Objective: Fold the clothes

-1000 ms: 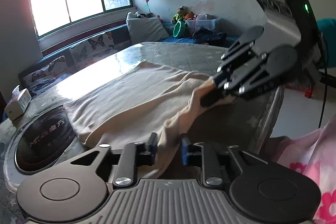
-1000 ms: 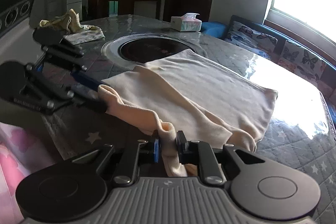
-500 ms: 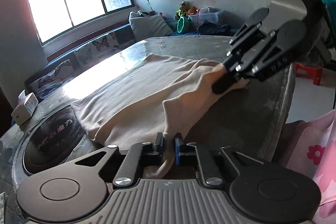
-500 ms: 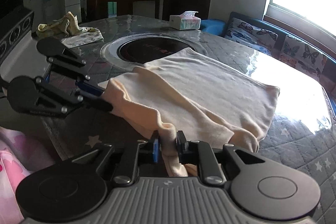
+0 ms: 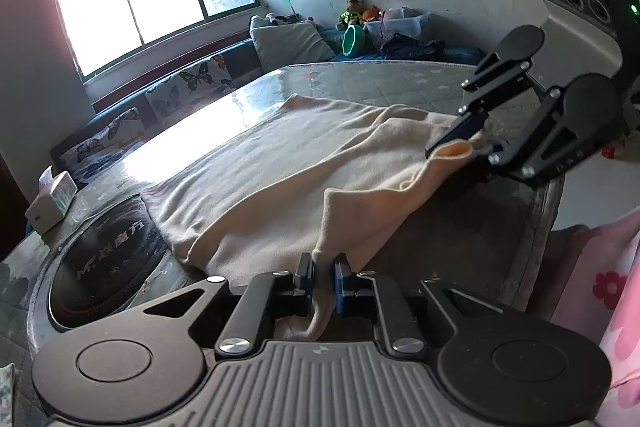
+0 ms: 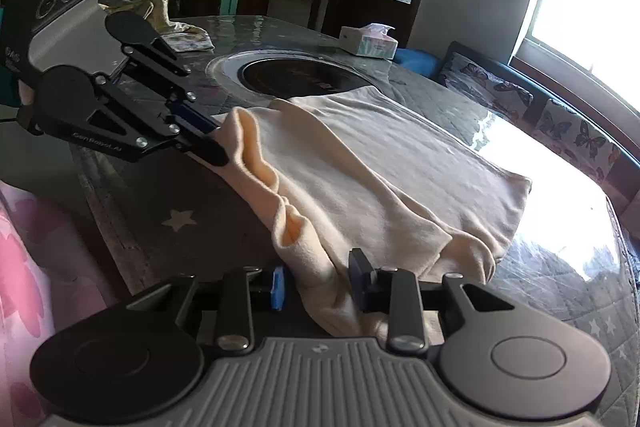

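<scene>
A cream garment (image 5: 280,179) lies spread on the grey table (image 5: 460,227), its near edge bunched into a raised fold. My left gripper (image 5: 323,277) is shut on that edge at its left end. The right wrist view shows the same left gripper (image 6: 218,143) pinching the garment (image 6: 380,155) at the fold's left end. My right gripper (image 6: 318,285) has its jaws opening. The garment's other end lies loose between the spread pads, which do not press it. In the left wrist view the right gripper (image 5: 460,151) sits at the fold's far right end.
A round black hotplate (image 6: 304,77) is set into the table beyond the garment. A tissue box (image 6: 368,41) and a yellow cloth pile (image 6: 160,11) sit at the far side. A person's pink flowered clothing (image 5: 608,287) is at the table's near edge. A cushioned bench (image 6: 560,123) runs under the window.
The left jaws have closed on the garment's edge. The right jaws, earlier pinching the other end, have spread apart and the cloth now lies loose between them.
</scene>
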{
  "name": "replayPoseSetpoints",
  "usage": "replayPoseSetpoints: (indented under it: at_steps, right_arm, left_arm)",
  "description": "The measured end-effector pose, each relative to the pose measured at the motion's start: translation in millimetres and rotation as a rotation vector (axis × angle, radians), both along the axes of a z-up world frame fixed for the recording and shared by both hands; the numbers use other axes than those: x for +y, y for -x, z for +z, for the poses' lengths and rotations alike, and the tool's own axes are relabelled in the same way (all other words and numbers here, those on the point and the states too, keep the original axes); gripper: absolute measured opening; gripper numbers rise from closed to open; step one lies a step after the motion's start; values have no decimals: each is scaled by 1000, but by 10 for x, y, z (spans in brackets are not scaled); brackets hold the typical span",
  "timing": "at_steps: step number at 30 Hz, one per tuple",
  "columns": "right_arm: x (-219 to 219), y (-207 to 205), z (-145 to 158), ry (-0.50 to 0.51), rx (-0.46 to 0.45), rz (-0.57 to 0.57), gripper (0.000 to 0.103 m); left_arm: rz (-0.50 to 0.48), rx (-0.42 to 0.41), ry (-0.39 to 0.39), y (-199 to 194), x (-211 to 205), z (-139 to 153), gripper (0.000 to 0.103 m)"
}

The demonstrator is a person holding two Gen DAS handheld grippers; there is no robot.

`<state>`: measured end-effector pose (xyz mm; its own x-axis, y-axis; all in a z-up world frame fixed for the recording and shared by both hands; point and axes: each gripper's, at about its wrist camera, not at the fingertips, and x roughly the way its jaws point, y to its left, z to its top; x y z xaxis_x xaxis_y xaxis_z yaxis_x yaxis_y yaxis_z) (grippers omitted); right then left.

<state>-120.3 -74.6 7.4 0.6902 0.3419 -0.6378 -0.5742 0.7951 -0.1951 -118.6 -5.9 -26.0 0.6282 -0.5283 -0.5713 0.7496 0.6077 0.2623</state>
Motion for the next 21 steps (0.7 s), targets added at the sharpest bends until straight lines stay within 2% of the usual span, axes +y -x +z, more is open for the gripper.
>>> replayPoseSetpoints:
  at_steps: [2,4,16,21]
  right_arm:
    - [-26,-14,26,-25,9,-5,12]
    - [-65,-25,66,-63,25,-12,10]
    - [-92,188,339,-95,10,23,10]
    - [-149,404,558,-121,45,42,9]
  left_arm:
    - [-6,2,2,14,12,1,10]
    - [-8,3,16,28,31,24,7]
    - [-16,27,71,206,131,210,5]
    - [-45,53,91,404,198,373,5]
